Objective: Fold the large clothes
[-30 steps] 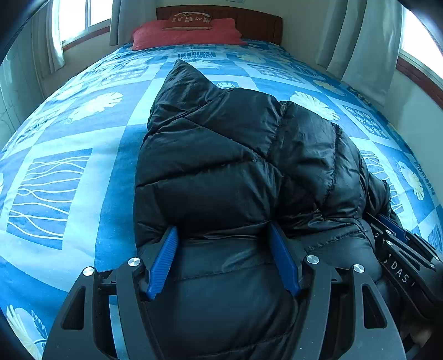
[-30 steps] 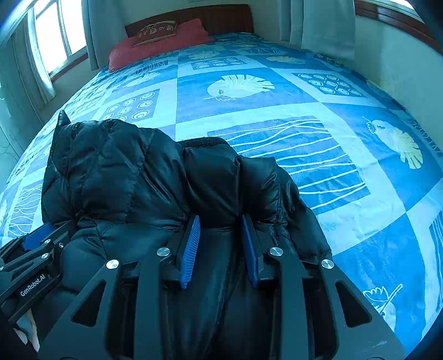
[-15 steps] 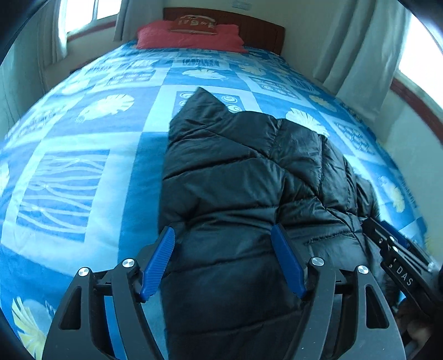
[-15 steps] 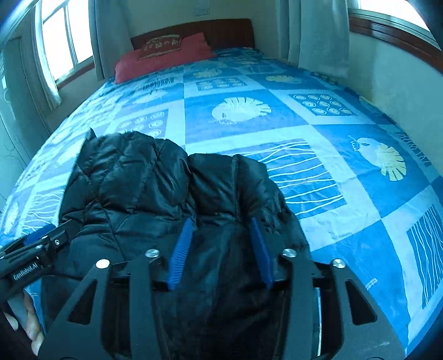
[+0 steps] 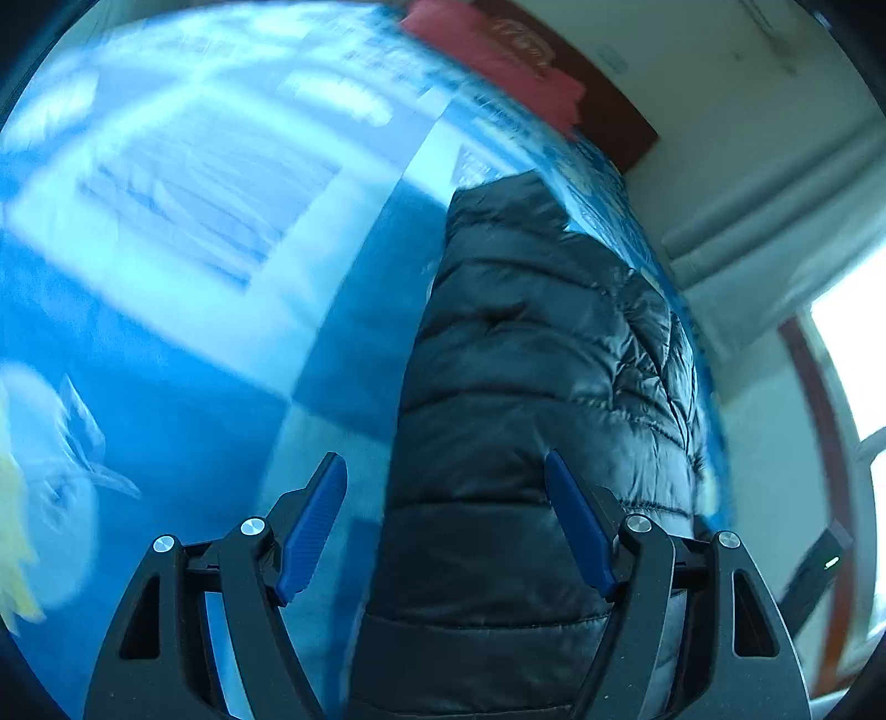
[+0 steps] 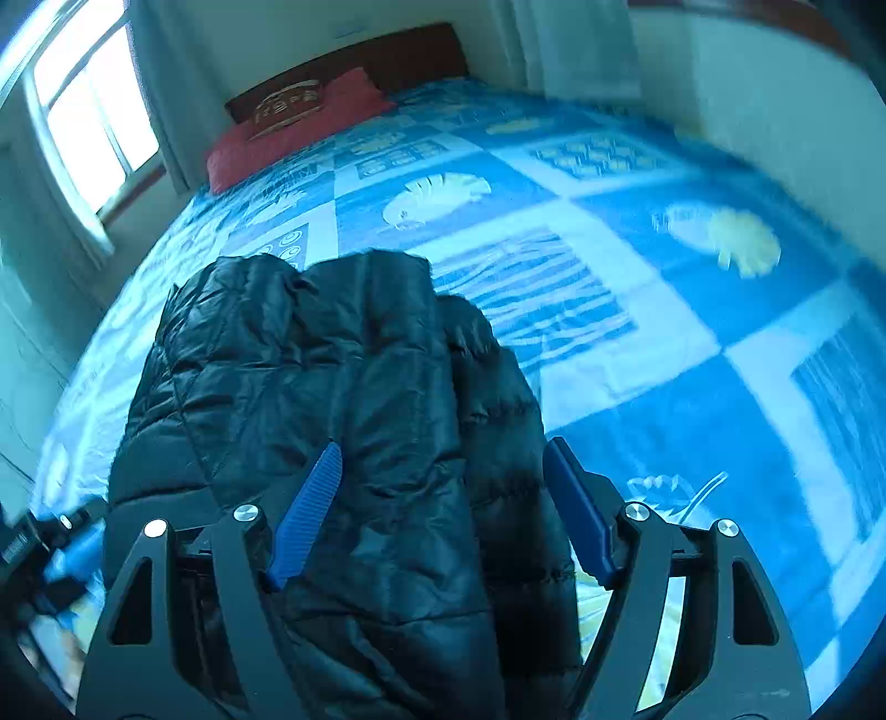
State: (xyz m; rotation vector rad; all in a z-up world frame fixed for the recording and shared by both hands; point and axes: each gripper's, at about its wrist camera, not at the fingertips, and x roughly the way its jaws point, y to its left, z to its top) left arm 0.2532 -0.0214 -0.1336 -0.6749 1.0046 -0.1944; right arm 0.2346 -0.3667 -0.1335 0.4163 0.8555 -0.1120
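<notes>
- A bedroom: a wide bed point(image 6: 637, 332) under a blue-and-white patterned cover fills both views, with shell and wave squares printed on it.
- In the right wrist view a red pillow point(image 6: 299, 130) lies at about 11 o'clock against a dark wooden headboard point(image 6: 410, 52), and a bright window point(image 6: 94, 122) stands at 10 o'clock.
- In the left wrist view the scene is tilted and blurred; the pillow point(image 5: 498, 72) sits near 1 o'clock, and pale curtains point(image 5: 775, 221) hang at 2 o'clock.
- The black puffer jacket point(image 6: 343, 399) lies folded into a long bundle on the cover, running from the near edge of the bed toward 12 o'clock in the right view.
- In the left view the jacket point(image 5: 531, 387) runs from 6 o'clock up toward 1 o'clock, bare cover at its 9 o'clock side.
- The right gripper point(image 6: 443, 512) stands wide above the jacket's near end; its jaws have just been opening. The quilted cloth shows between the blue pads point(image 6: 307, 515), but they do not press on it.
- The left gripper point(image 5: 446, 529) is also wide, having just opened further. The jacket's edge shows between its blue pads point(image 5: 313, 526), and the 3 o'clock pad overlaps the cloth without pinching it.
- Part of the left gripper point(image 6: 50, 548) shows blurred at 8 o'clock in the right view.
</notes>
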